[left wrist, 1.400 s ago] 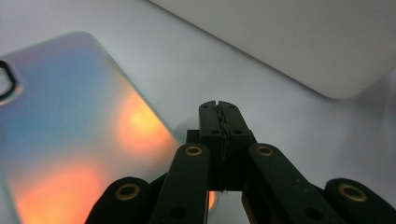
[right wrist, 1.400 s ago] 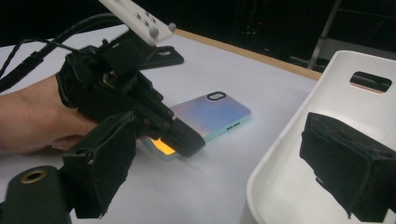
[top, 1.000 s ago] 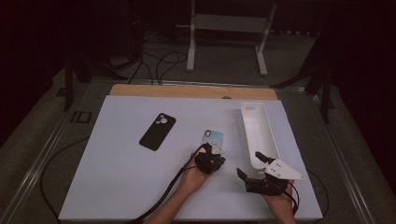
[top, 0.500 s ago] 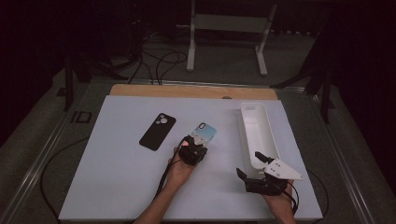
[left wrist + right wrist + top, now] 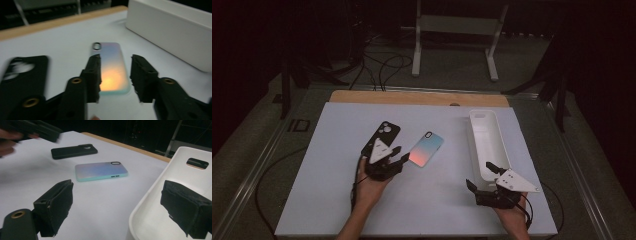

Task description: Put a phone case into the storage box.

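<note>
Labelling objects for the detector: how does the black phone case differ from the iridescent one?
The black phone case is matte and dark; the iridescent phone case shades from blue to orange with a teal rim. The black one lies left, farther from the white tray. Both lie flat on the table, each with a camera cutout.

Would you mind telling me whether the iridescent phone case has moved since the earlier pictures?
Yes. The iridescent phone case has shifted left, away from the white tray and toward the black phone case; it lies flat, free of the left gripper.
</note>
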The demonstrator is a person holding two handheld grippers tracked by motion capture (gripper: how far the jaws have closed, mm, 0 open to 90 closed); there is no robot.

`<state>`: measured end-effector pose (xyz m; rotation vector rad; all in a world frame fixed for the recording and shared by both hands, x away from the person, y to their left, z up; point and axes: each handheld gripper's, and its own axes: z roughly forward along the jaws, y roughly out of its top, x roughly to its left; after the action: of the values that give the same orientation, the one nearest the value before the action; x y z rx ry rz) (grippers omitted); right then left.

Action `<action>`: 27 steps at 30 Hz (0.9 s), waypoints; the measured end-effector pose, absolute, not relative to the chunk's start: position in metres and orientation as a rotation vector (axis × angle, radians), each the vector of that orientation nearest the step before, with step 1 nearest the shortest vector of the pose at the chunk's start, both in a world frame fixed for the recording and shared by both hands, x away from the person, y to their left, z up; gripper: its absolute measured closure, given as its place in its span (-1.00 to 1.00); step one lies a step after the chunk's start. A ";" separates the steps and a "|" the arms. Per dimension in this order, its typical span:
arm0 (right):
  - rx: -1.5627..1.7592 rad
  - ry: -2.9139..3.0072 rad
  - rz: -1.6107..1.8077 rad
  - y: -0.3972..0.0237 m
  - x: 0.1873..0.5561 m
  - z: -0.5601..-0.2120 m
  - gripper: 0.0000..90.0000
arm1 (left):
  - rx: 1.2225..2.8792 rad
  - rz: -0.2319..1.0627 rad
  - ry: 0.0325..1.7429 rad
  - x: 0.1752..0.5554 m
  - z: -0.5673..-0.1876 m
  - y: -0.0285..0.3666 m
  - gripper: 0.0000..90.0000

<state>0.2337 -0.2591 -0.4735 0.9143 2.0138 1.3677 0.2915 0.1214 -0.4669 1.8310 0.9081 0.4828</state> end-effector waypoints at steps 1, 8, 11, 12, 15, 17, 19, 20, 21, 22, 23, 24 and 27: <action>0.911 2.014 1.371 -0.259 0.234 -0.473 -0.76 | 1.827 0.497 0.900 0.286 -0.466 0.131 0.16; 0.891 2.018 1.377 -0.257 0.236 -0.473 -0.72 | 1.763 0.620 0.945 0.250 -0.471 0.190 -0.44; 0.880 2.019 1.373 -0.257 0.238 -0.471 -0.72 | 1.733 0.690 0.988 0.240 -0.469 0.203 -0.70; 0.882 2.013 1.380 -0.258 0.238 -0.470 -0.72 | 1.727 0.702 1.006 0.238 -0.468 0.206 -0.73; 0.874 2.000 1.385 -0.261 0.239 -0.469 -0.72 | 1.723 0.712 1.022 0.234 -0.468 0.215 -0.84; 0.882 1.993 1.391 -0.264 0.239 -0.468 -0.72 | 1.724 0.699 1.017 0.233 -0.468 0.220 -0.92; 0.889 1.990 1.396 -0.266 0.240 -0.469 -0.73 | 1.722 0.701 1.015 0.231 -0.468 0.222 -0.98; 0.898 1.988 1.398 -0.267 0.240 -0.470 -0.73 | 1.727 0.701 1.011 0.231 -0.467 0.223 -0.99; 0.908 1.985 1.408 -0.268 0.241 -0.470 -0.73 | 1.734 0.704 1.008 0.231 -0.466 0.223 -1.00; 0.911 1.986 1.415 -0.269 0.241 -0.471 -0.73 | 1.735 0.705 1.011 0.231 -0.466 0.223 -1.00; 0.916 1.983 1.415 -0.270 0.242 -0.471 -0.73 | 1.737 0.699 1.012 0.231 -0.466 0.223 -1.00; 0.920 1.981 1.416 -0.270 0.242 -0.472 -0.74 | 1.737 0.692 1.014 0.231 -0.467 0.223 -1.00; 0.932 1.983 1.411 -0.272 0.242 -0.473 -0.76 | 1.744 0.692 1.022 0.232 -0.469 0.223 -1.00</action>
<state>0.2421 -0.2716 -0.4729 0.9323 1.9825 1.4110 0.2324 0.2227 -0.4692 1.7436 1.0216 0.6921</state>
